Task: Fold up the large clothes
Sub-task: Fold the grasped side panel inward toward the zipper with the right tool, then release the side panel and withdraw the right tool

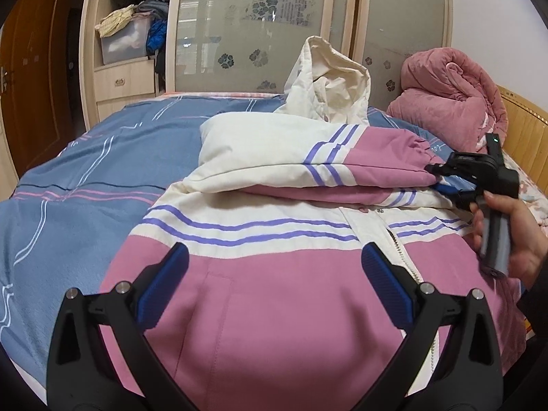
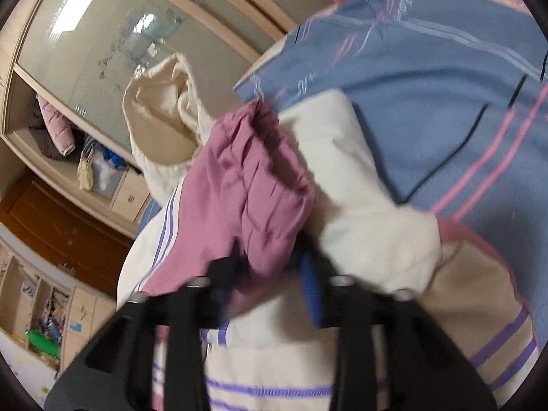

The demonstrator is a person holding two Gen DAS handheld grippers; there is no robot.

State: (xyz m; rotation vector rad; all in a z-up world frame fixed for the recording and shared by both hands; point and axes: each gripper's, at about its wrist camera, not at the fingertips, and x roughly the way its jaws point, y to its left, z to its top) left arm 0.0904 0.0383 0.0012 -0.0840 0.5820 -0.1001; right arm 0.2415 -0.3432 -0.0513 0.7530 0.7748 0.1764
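Two grippers are at work over the jacket (image 1: 274, 291), a pink and cream hooded coat with purple stripes that lies front up on our blue bedspread (image 1: 85, 178), zip toward the right. Our left gripper (image 1: 274, 267) hovers above the pink lower front with its blue-padded jaws spread wide and nothing between them. Our right gripper (image 2: 274, 263) has its jaws closed onto the gathered pink cuff of the sleeve (image 2: 253, 185); from the left wrist view that sleeve lies folded across the chest, cream at the shoulder and pink toward the cuff, with the right hand (image 1: 513, 236) wrapped around the gripper's handle at the jacket's right edge. Beyond the sleeve the cream hood (image 1: 328, 82) stands up in a loose peak. On the far right of the bed a pink quilt (image 1: 452, 99) sits bundled, and behind the bed stands a wardrobe (image 1: 274, 17) with frosted floral doors.
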